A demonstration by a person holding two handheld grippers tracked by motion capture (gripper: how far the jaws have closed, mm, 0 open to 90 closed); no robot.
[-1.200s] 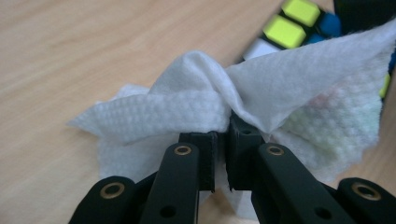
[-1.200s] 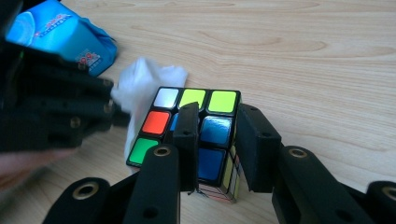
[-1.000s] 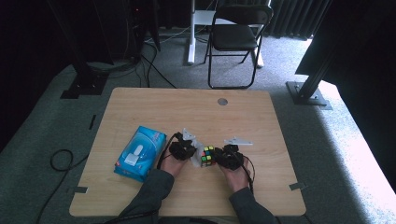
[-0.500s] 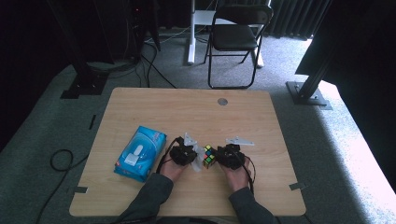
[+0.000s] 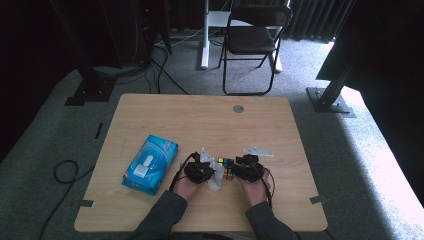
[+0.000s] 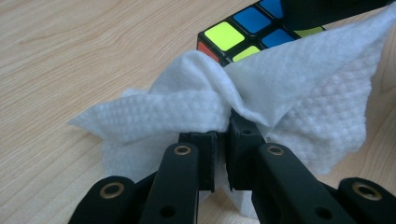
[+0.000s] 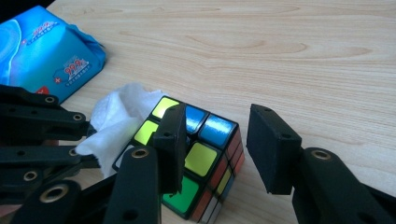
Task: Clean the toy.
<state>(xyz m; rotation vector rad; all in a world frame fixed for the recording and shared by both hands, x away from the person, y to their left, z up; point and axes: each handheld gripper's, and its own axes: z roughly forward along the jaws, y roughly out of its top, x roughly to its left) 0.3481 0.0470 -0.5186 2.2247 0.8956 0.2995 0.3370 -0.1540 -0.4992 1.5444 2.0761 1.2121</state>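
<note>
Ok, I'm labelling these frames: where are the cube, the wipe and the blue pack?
cube (image 7: 198, 158), right gripper view, yellow top sticker.
wipe (image 6: 308, 100), left gripper view, its right flap.
blue pack (image 5: 149, 164), high view, top face.

Black fingers (image 7: 273, 149) with brass rivets; dark grey sleeves (image 5: 162, 215).

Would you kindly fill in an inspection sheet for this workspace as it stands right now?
Surface: wooden table, round cable hole near its far edge.
Job's things: puzzle cube on the table; white wipe touching the cube.
Clutter: blue wet-wipe pack to the left.
Grippers: left hand-held gripper shut on the white wipe; right hand-held gripper open, jaws just been opening, one over the cube, not pressing it.
Cables: black cable looped on the floor.
Surroundings: folding chair beyond the table, grey carpet.
</note>
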